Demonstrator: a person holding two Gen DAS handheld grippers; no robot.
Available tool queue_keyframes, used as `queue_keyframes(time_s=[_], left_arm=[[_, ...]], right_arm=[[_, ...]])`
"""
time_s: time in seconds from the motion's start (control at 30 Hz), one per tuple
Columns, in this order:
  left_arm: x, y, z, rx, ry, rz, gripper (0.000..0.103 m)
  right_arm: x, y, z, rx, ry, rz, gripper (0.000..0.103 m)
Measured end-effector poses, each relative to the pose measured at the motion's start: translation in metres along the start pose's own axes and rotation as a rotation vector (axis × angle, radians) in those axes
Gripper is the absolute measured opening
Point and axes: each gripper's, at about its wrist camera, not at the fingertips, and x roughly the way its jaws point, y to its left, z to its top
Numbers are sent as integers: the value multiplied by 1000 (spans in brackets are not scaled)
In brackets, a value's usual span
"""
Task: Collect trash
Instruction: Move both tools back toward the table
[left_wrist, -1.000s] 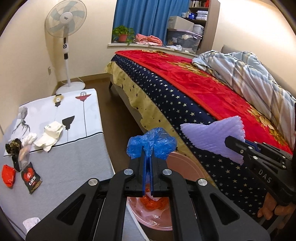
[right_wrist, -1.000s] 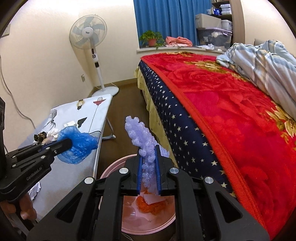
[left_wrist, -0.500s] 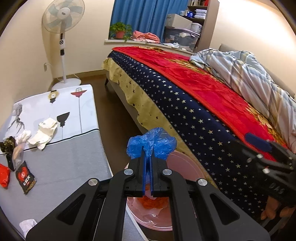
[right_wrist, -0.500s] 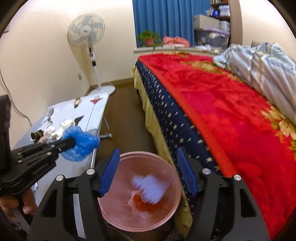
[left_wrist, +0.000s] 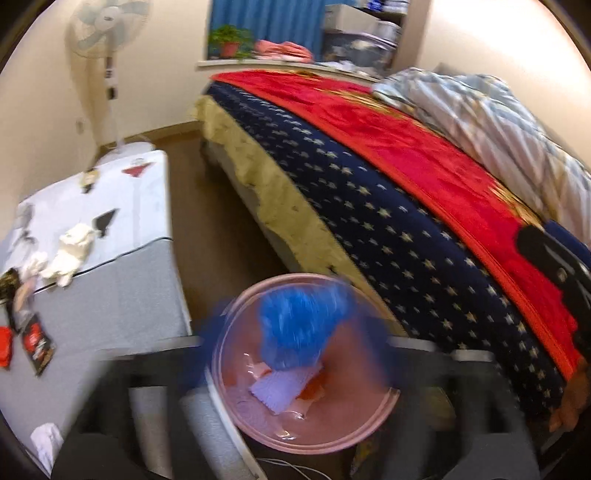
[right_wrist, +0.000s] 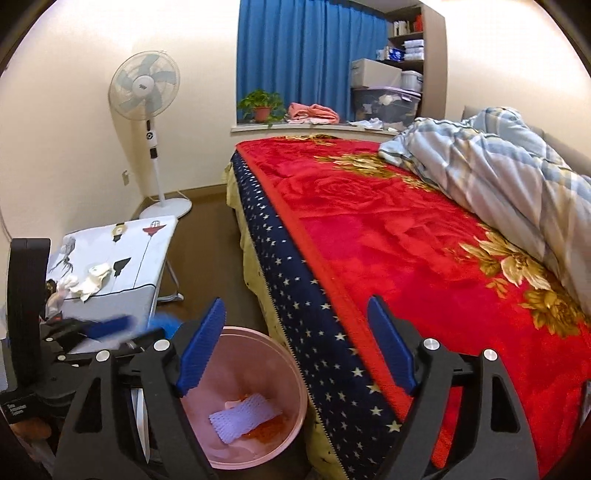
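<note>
A pink bin (left_wrist: 384, 402) stands on the floor between the table and the bed. In the blurred left wrist view my left gripper (left_wrist: 291, 354) hangs over it with its jaws opening. The crumpled blue plastic bag (left_wrist: 299, 328) is loose between the fingers, over the bin's mouth. A purple foam net (left_wrist: 280, 389) lies inside on orange wrappers. In the right wrist view my right gripper (right_wrist: 295, 347) is above the bin's (right_wrist: 301, 391) right edge; its jaws are opening and nothing is between them. The foam net (right_wrist: 242, 413) shows in the bin, and the left gripper (right_wrist: 122, 330) blurs at the left.
The grey-and-white table (left_wrist: 110, 295) at the left carries white tissues (left_wrist: 70, 251), a black-and-red packet (left_wrist: 37, 343) and a red wrapper (left_wrist: 3, 347). The bed with a red blanket (right_wrist: 406, 240) fills the right. A standing fan (right_wrist: 147, 92) is in the far corner.
My right gripper let go of the purple foam net, which fell into the bin, and it lifted. My left gripper opened and the blue bag slipped down toward the bin.
</note>
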Motion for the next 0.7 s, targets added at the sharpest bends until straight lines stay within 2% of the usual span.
queue_keyframes(time_s=[0.07, 0.27, 0.43, 0.57, 0.7], left_arm=[[-12, 3, 3, -35, -65, 29, 95], [-28, 10, 11, -58, -55, 44, 95], [-64, 30, 6, -96, -86, 69, 95], [-99, 58, -9, -100, -122, 145, 95], [-139, 89, -22, -98, -167, 264, 95]], right_arm=[[2, -5, 1, 17, 9, -3, 78], [3, -7, 2, 23, 12, 7, 81], [2, -5, 5, 56, 6, 47, 95], [1, 0, 6, 92, 9, 108, 98], [-5, 18, 7, 67, -12, 133, 98]])
